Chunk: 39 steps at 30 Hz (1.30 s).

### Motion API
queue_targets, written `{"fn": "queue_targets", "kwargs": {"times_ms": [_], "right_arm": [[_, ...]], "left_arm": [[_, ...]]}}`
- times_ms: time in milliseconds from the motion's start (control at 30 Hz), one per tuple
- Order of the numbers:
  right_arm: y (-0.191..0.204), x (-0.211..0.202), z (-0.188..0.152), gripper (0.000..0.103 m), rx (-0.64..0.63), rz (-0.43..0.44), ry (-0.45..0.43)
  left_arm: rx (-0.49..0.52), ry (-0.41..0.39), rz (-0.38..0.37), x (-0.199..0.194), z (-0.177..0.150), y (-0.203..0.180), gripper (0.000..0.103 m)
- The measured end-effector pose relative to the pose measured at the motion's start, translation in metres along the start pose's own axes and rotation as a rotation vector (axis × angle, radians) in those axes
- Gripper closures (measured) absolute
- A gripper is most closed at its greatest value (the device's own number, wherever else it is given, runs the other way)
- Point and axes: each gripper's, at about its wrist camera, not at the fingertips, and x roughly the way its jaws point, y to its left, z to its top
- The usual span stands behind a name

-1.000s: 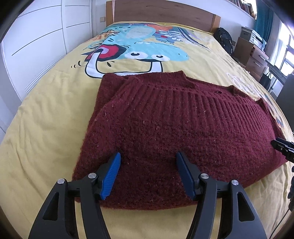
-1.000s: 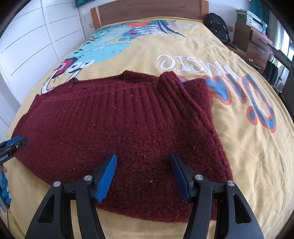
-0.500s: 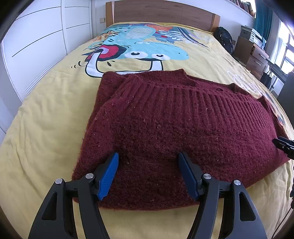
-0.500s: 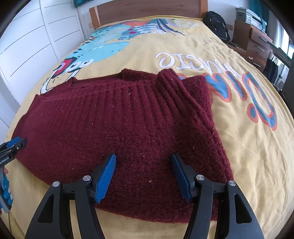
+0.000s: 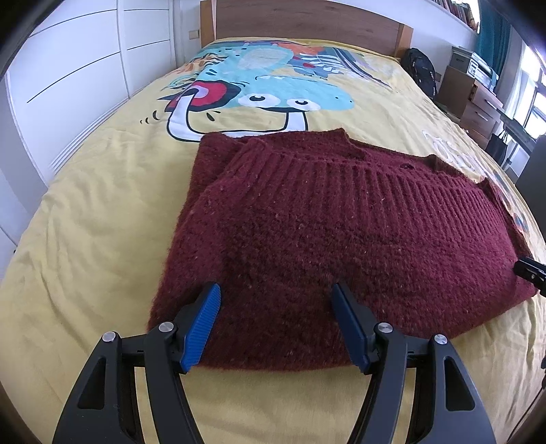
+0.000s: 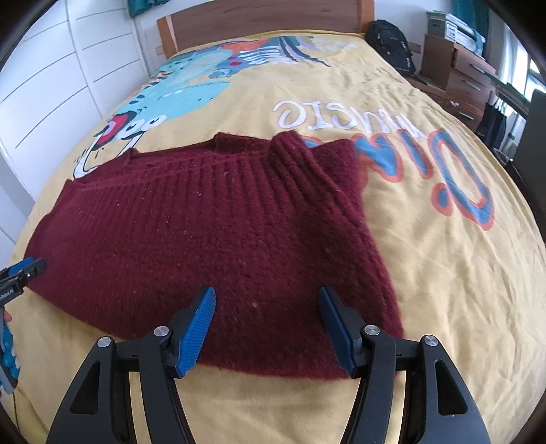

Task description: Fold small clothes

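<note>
Closest up, left gripper: jaws apart, blue pads angled out, nothing pinched between them. Poised right over the near edge of the sweater, pad tips over the knit, can't tell if actually touching. Same deal with the right gripper: jaws spread wide, nothing clamped, over the near hem toward the sweater's right end. Can spot each gripper from the other's camera too, poking in at the frame edge beside the sweater's side, with a bit of a hand under the left one.

Sweater itself: dark red chunky knit, lying flat on the bed, folded into a wide rectangle running across. Ribbed band along the far side, fuzzy knit on the near half. On the right end, a ribbed cuff or collar piece sticking up a little at the far edge, with a sleeve-like flap folded down along that side. Left end looks doubled over, one layer peeking out past the top one.

Under it all, yellow duvet with a big cartoon dino print just past the sweater's far edge, plus big lettering on the right half of the bed. Sits roughly mid-bed, closer to the foot.

Further back: wooden headboard, white wardrobe along the left, black backpack next to the bed's far right corner, wooden drawers beside it.
</note>
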Motion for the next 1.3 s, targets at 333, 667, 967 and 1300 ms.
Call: {"fn": "queue_targets", "kwargs": {"times_ms": [333, 667, 967, 1300], "right_arm": [[-0.019, -0.053, -0.02, 0.038, 0.039, -0.006, -0.048], [-0.022, -0.087, -0.065, 0.038, 0.071, 0.016, -0.049], [-0.014, -0.095, -0.099, 0.038, 0.065, 0.02, -0.024], [-0.041, -0.087, -0.11, 0.038, 0.132, 0.004, 0.0]], "left_arm": [[-0.123, 0.0, -0.008, -0.041, -0.012, 0.039, 0.04], [-0.309, 0.041, -0.108, -0.068, -0.036, 0.07, 0.037], [-0.481, 0.087, -0.28, -0.047, -0.044, 0.071, 0.037], [-0.613, 0.087, -0.334, -0.014, -0.034, 0.082, 0.037]]}}
